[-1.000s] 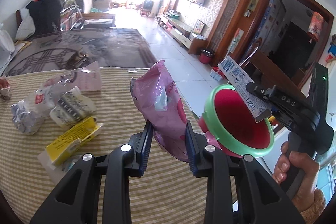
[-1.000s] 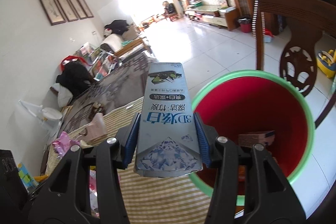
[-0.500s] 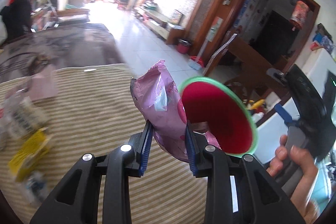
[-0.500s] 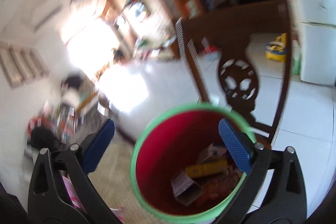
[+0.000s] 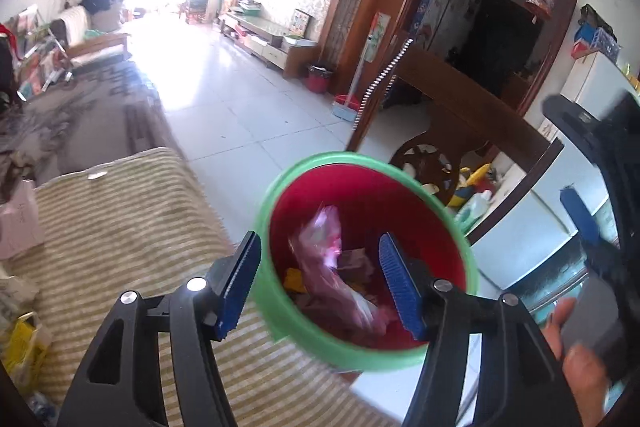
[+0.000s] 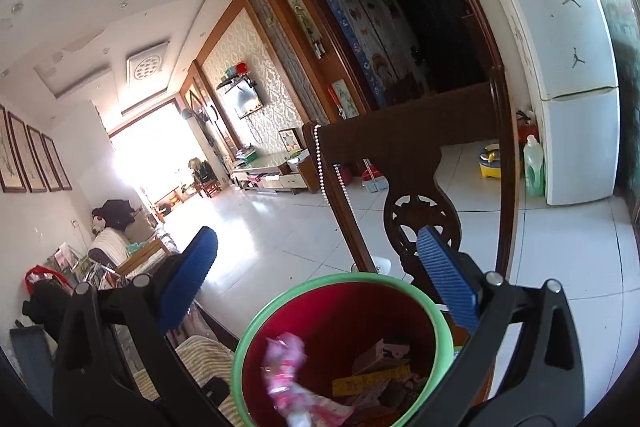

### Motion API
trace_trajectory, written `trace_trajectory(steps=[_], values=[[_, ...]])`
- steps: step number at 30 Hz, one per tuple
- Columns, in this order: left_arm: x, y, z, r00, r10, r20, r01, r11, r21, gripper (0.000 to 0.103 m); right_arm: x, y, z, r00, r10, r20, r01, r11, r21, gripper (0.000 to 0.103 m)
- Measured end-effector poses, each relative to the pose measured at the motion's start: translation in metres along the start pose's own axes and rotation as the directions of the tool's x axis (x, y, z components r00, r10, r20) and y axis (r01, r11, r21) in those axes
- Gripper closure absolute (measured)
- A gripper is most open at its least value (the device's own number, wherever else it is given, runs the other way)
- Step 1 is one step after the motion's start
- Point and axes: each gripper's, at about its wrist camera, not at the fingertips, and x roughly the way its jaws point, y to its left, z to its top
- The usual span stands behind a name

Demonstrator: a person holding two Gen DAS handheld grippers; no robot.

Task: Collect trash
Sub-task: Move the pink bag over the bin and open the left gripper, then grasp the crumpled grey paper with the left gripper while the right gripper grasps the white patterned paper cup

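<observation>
So the red bin with the green rim (image 5: 372,359) sits right off the edge of the table (image 5: 120,227), which makes sense: anything picked off the striped cloth only has to travel a short way sideways before it can be dropped. The left tongs (image 5: 320,283) hang directly over the bin's mouth, angled down into it, and their jaws are opening. Nothing is pinched between the pads; the pink wrapper (image 5: 324,259) shows blurred inside the bin, on or just above the cardboard and yellow scraps at the bottom. From the right wrist view the same wrapper looks like it's inside the near wall of the bin.

The right tongs (image 6: 316,267) are spread wide and empty, held up beside the bin and pointing out past the wooden chair (image 6: 420,163), probably so they stay out of the left one's way.

More trash is left on the table at the far left: a yellow packet (image 5: 20,343) and a pale pink bag (image 5: 18,223), so the job looks only partly done.
</observation>
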Motion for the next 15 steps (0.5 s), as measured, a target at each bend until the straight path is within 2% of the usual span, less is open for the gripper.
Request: trace_trajectory(steps=[5, 9, 11, 12, 14, 15], values=[[-0.046, 0.037, -0.021, 0.996, 0.076, 0.046, -0.077, 0.997, 0.015, 0.044, 0.005, 0.011, -0.006, 0.998, 0.034, -0.055, -0.034, 0.999, -0.004, 0.005], [-0.086, 0.084, -0.042, 0.984, 0.165, 0.070, -0.162, 0.985, -0.055, 0.044, 0.012, 0.036, -0.017, 0.986, 0.085, -0.146, -0.097, 0.993, -0.071, 0.005], [-0.106, 0.115, -0.052, 0.969, 0.234, 0.075, -0.224, 0.967, -0.119, 0.044, 0.014, 0.049, -0.024, 0.977, 0.107, -0.185, -0.128, 0.987, -0.102, 0.005], [-0.118, 0.133, -0.057, 0.956, 0.283, 0.084, -0.267, 0.950, -0.159, 0.044, 0.016, 0.059, -0.029, 0.969, 0.120, -0.216, -0.150, 0.981, -0.126, 0.005], [-0.141, 0.167, -0.067, 0.921, 0.376, 0.103, -0.345, 0.909, -0.234, 0.044, 0.017, 0.075, -0.038, 0.957, 0.144, -0.254, -0.188, 0.969, -0.159, 0.005], [-0.152, 0.188, -0.073, 0.898, 0.430, 0.093, -0.391, 0.876, -0.281, 0.044, 0.016, 0.081, -0.041, 0.952, 0.154, -0.266, -0.204, 0.964, -0.171, 0.005]])
